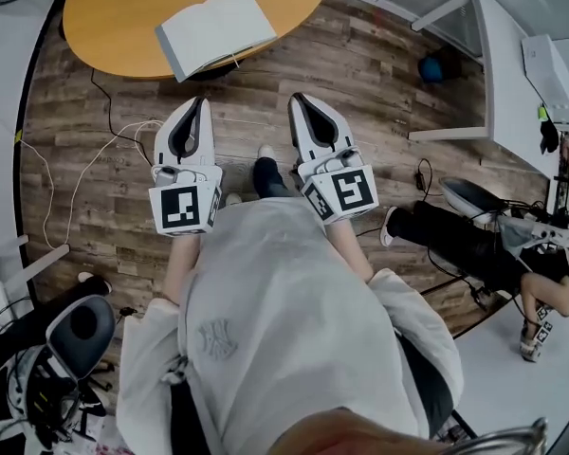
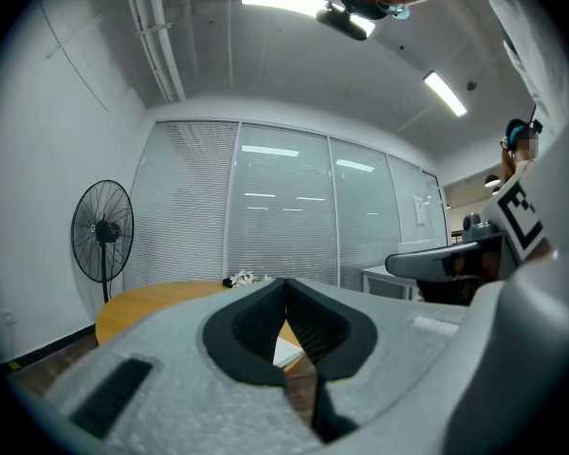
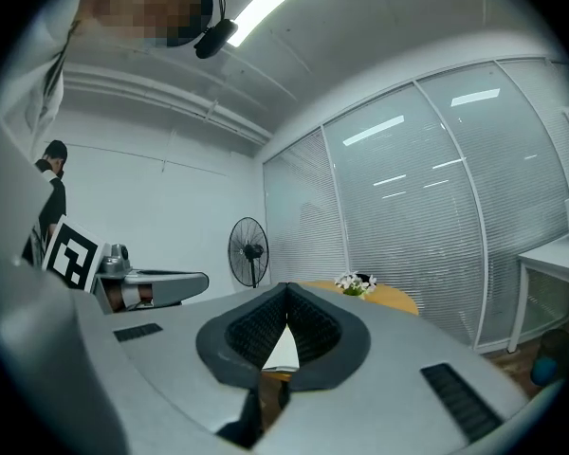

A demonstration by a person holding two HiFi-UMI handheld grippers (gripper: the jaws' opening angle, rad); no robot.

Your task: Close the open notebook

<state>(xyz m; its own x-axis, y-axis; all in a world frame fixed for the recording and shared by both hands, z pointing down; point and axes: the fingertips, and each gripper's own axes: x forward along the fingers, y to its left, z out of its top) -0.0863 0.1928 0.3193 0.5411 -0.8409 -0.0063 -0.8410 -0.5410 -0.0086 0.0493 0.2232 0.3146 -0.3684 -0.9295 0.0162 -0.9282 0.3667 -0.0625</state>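
Resting on orange table [image 1: 123, 17], open notebook [image 1: 213, 28]

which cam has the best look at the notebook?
Head view: the notebook lies open at the edge of the table, with its whole outline in sight. The left and right gripper views each catch only a small white sliver of it through the gap between the jaws.

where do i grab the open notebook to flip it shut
Take the outer edge of one leaf, not the fold. The notebook lies flat, pages up, at the near rim of the table, so come in from the person's side, low and level, and slide a jaw under that free edge. The left gripper lines up best, but it is shut and short of the table, so it must open first.
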